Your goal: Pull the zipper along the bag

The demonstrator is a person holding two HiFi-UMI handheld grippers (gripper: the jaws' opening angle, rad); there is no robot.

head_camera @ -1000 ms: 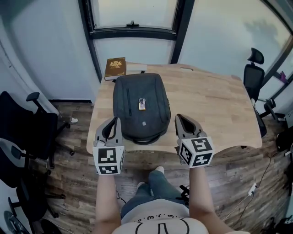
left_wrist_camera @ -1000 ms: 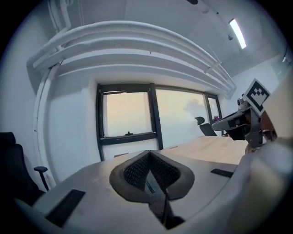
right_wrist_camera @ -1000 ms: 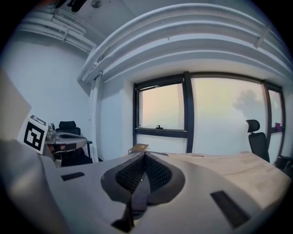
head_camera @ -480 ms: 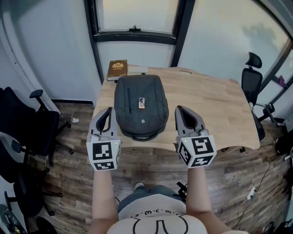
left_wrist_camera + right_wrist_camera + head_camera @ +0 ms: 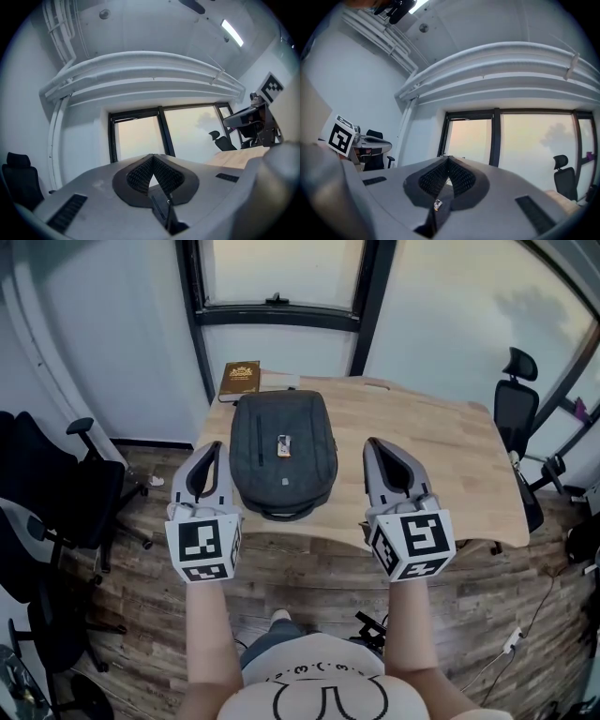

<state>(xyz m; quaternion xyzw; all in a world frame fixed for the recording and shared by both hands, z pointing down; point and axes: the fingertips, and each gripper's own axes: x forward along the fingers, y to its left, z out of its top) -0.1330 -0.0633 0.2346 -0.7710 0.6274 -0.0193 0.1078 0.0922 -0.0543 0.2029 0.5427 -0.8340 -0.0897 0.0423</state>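
Observation:
A dark grey backpack lies flat on the wooden table, near its left front edge, with a small tag on top. My left gripper hangs left of the bag, off the table's edge, jaws shut and empty. My right gripper hovers right of the bag over the table, also shut and empty. Both gripper views tilt upward at the window and ceiling: the left gripper and the right gripper have their pads closed together with nothing between. The bag's zipper is too small to make out.
A brown book lies at the table's back left corner beside the bag. Black office chairs stand on the left and the right. A dark-framed window is behind the table. The floor is wood planks.
Both grippers have risen and tilted up, spreading slightly apart. The head view has pulled back a little, so the bag sits a bit higher in the frame. Jaws stayed shut.

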